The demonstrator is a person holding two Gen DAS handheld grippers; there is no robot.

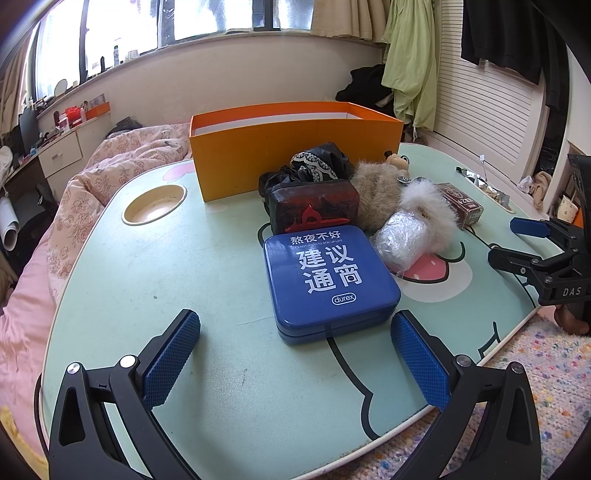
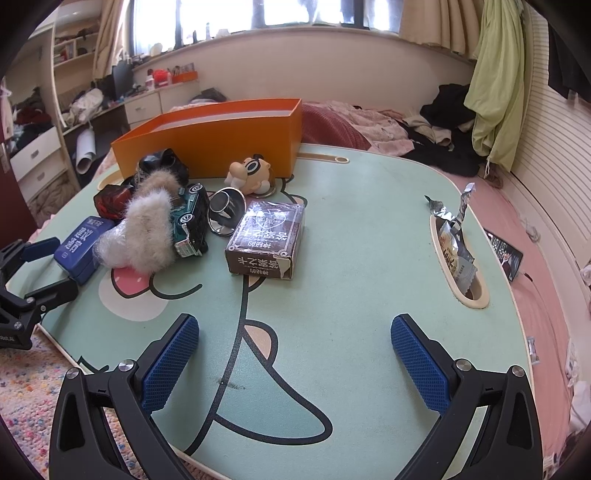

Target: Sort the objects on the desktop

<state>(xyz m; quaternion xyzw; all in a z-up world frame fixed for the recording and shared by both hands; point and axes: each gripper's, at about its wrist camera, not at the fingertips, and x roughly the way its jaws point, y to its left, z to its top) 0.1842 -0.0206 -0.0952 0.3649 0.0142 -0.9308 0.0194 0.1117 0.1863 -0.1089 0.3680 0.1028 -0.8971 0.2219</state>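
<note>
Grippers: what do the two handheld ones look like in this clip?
Both the left gripper and right gripper have black angular linkage arms with silver pivot bolts, and fingers faced with blue cross-hatched pads. White "DAS" lettering marks the right one's body. No cables or sleeves show.

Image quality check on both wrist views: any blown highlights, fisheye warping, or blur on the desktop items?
Left wrist: windows blown out white, table edge bowed by the fisheye, blue tin lettering sharp. Right wrist: the same window glare, dark vignette in the corners, brown box and orange box in focus, no motion blur.
</note>
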